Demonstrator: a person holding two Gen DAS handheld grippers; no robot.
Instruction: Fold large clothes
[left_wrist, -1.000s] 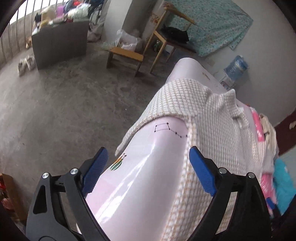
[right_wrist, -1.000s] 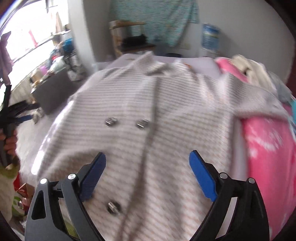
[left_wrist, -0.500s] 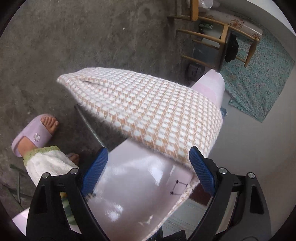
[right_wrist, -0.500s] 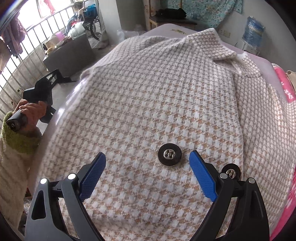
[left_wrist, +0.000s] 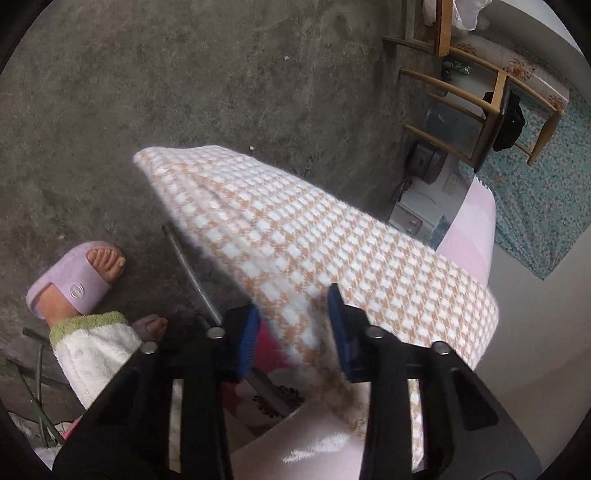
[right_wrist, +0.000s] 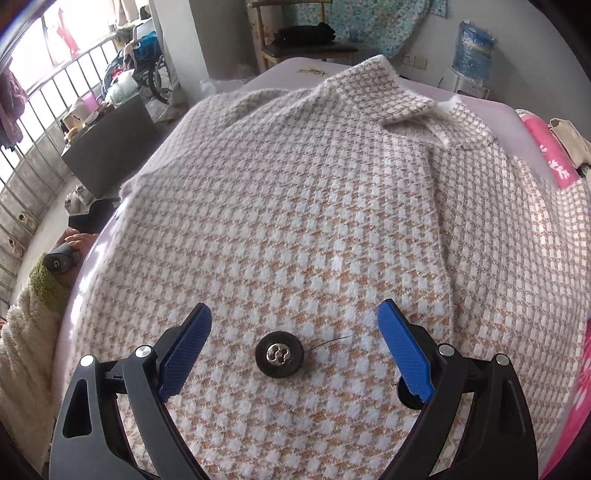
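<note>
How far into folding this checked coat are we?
Early. Done: the checked coat lies spread, front up, on the pink table. In hand: the left gripper, jaws just closing, has the sleeve hanging off the edge between its pads. The right gripper is open above a button. Left: every fold.

Soft daylight, window glare, fisheye warping, slight motion blur

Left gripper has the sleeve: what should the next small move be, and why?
Probably lift the sleeve up and across onto the coat's front. The left gripper, jaws just closed, pinches the sleeve hanging off the table edge; the right gripper hovers open over a button.
</note>
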